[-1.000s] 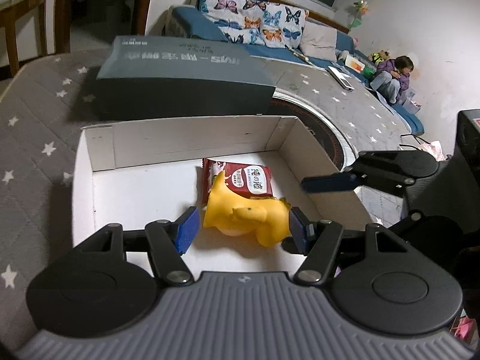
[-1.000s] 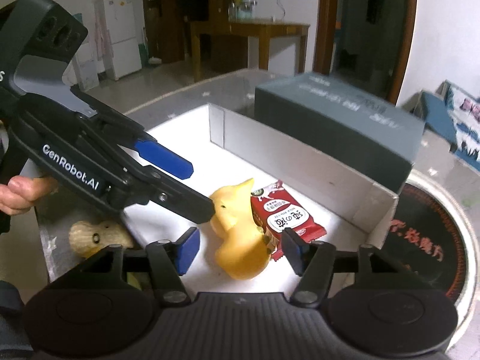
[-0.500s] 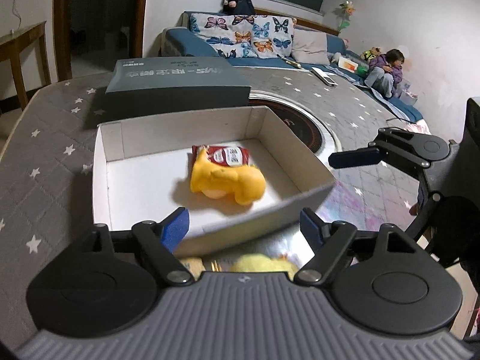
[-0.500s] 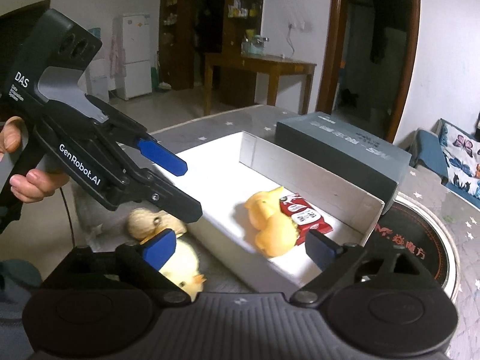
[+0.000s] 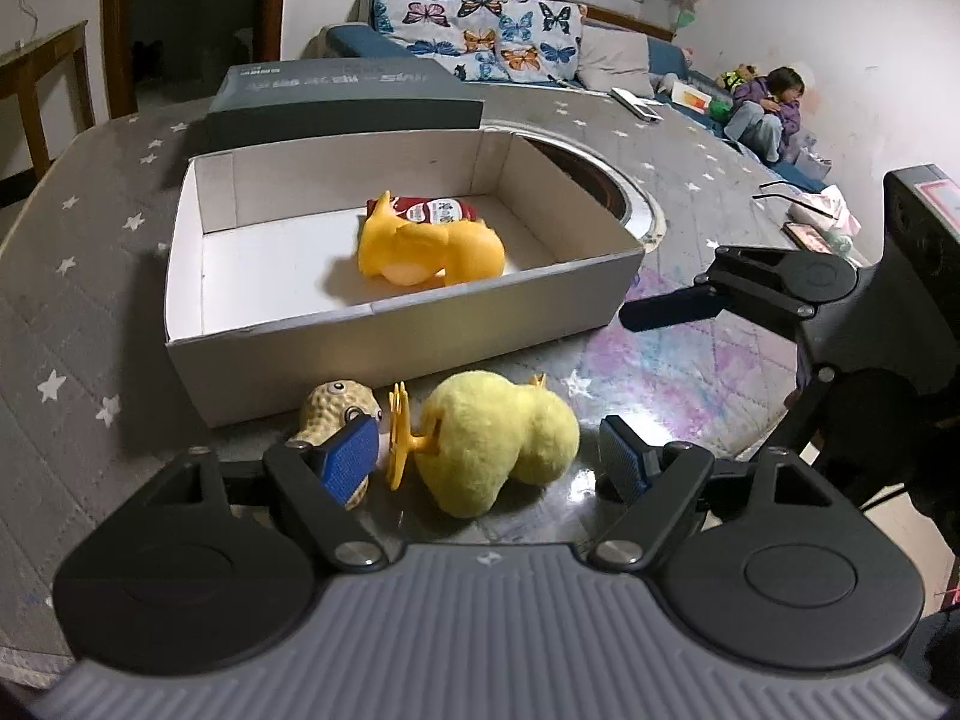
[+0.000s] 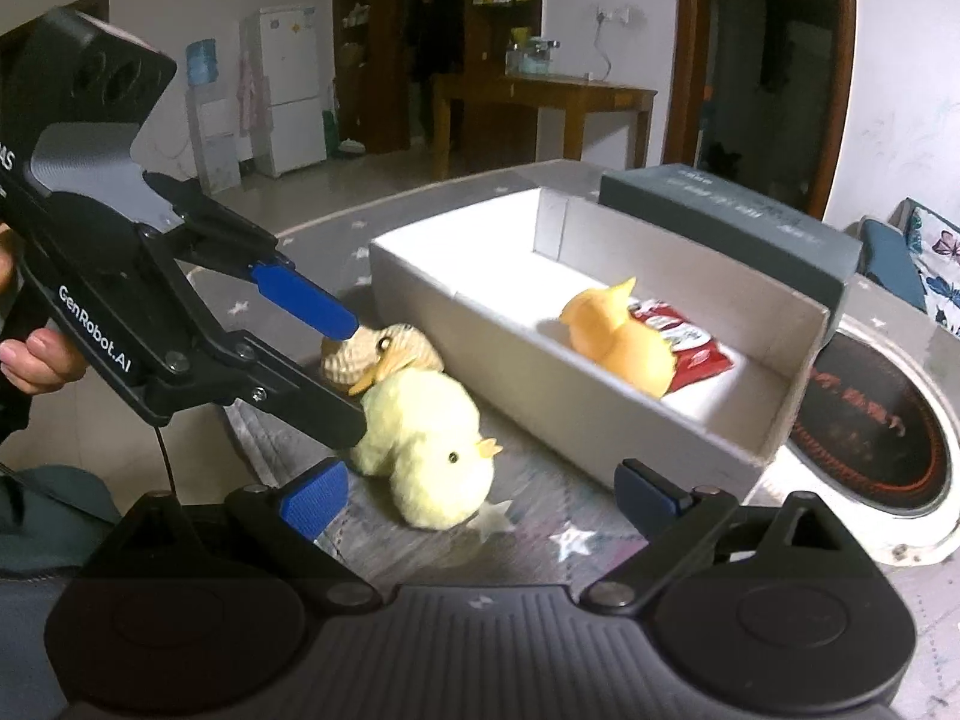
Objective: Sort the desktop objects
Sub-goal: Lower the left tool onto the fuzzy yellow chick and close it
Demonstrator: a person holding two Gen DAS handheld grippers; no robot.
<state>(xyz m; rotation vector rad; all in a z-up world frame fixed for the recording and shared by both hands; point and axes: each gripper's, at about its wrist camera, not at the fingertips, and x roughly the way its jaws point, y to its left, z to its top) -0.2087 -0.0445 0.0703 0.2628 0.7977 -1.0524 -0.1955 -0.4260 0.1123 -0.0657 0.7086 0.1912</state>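
Plush chick [image 5: 498, 441] lies on table just outside white box [image 5: 396, 330]; judged light, soft, compressible; grasp across body; left gripper [image 5: 489, 459] spread around it, untouched; right gripper [image 6: 480, 498] wide, empty.

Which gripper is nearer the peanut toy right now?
Left. The left gripper has one pad right against the peanut toy; the right gripper sits farther back, beyond the plush chick.

White walls, blue sofa [image 5: 600, 54] with butterfly cushions, wooden table [image 6: 540, 102], white fridge [image 6: 288, 84]
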